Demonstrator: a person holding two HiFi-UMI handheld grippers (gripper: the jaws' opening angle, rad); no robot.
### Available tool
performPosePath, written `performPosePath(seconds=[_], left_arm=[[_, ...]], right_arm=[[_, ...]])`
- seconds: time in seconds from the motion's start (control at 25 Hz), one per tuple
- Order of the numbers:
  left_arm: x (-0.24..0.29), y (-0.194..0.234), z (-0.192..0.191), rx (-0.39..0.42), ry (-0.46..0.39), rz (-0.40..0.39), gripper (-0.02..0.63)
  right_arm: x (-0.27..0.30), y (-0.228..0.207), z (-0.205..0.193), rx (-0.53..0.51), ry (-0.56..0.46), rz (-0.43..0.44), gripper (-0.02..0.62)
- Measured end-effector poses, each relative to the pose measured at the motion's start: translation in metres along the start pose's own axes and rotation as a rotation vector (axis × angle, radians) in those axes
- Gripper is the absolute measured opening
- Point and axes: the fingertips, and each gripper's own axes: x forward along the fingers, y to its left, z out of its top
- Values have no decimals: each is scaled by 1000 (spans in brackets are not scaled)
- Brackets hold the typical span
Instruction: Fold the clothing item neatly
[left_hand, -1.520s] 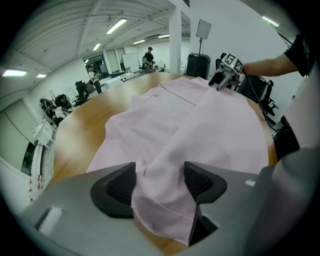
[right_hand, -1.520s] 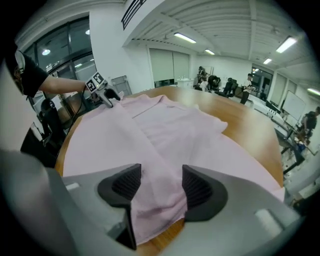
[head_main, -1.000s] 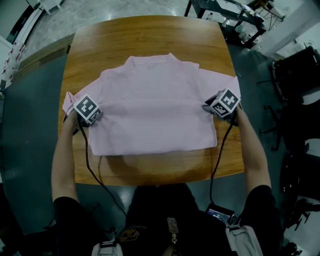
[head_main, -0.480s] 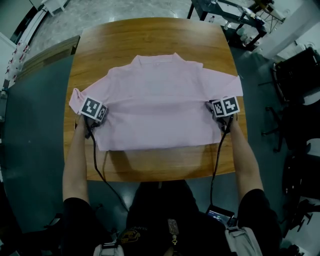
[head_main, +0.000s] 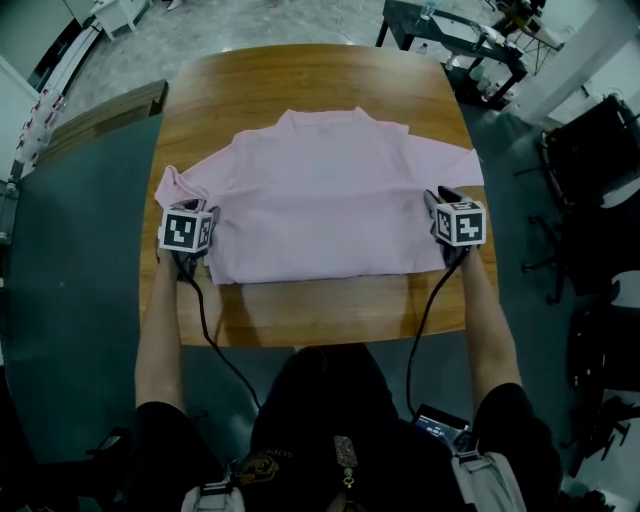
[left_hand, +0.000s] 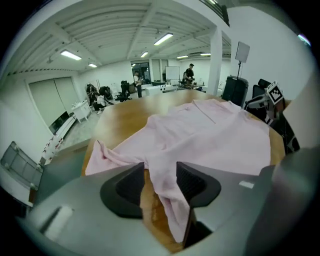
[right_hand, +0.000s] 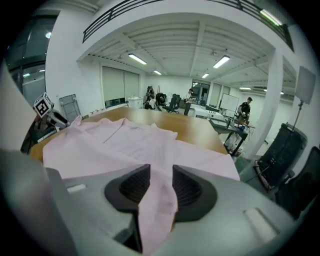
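Left gripper view has the left gripper (left_hand: 160, 172) with its jaws spread. They have just been opening, and a fold of the pink shirt (head_main: 320, 200) hangs loose between them, with bare wood showing in the gap. The right gripper (right_hand: 161, 175) is much the same: its jaws have just been opening too, and a ridge of the shirt's side stands between the pads without being squeezed.

From where I stand, the shirt lies front-up in the middle of the wooden table (head_main: 300, 80), collar (head_main: 325, 118) away from the person. The body looks short, as if the lower part were already doubled under, though I can't be sure. The left sleeve (head_main: 172, 185) is bunched, the right sleeve (head_main: 460, 160) sticks out flat, and neither is folded in. I'd call it an early stage.

For room, a strip of wood is free along the near hem and a wide stretch beyond the collar. Both sleeves lie near the table's side edges, so there is little slack there.
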Motion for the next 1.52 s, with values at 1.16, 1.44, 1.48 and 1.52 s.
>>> performPosePath(seconds=[1.16, 1.44, 1.48, 1.52], left_arm=[[-50, -14, -51, -233, -126, 105, 8], [-74, 24, -50, -318, -130, 207, 8], [-75, 30, -51, -322, -128, 215, 8], [-75, 36, -51, -325, -126, 223, 8]], right_arm=[[-26, 166, 32, -97, -135, 248, 3], [8, 306, 103, -271, -191, 572, 3], [11, 329, 109, -294, -191, 614, 3], [13, 352, 115, -320, -191, 655, 5]])
